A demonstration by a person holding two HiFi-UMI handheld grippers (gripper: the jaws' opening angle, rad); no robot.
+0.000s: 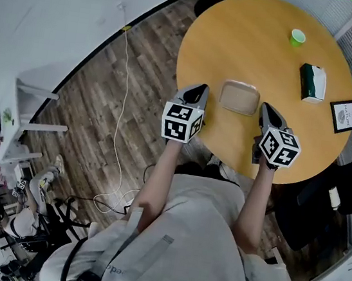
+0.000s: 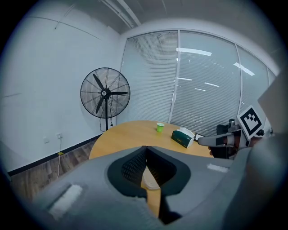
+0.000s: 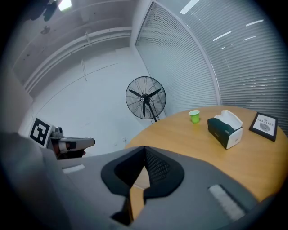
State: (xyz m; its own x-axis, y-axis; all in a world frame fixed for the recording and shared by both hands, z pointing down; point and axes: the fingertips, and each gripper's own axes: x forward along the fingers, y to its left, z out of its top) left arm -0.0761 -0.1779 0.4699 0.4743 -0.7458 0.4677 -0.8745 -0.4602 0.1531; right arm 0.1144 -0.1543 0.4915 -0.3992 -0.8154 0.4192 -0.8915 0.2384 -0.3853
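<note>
Tray [image 1: 239, 97] lies on the worktop [image 1: 254, 44] at mid-frame, between the two hand-held grippers and apart from both. The left hand-held gripper [image 1: 200, 92] and the right hand-held gripper [image 1: 265, 109] are each clenched tip to tip on nothing. Each gripper view shows only a pale sliver of the tray through the slit below its closed tips. Arms and marker cubes cover the worktop's near edge. Above the tray, bare wood lies open up to the green cup [image 1: 298, 37]. The tissue box [image 1: 313, 82] and framed card [image 1: 344, 116] stand near the right rim.
</note>
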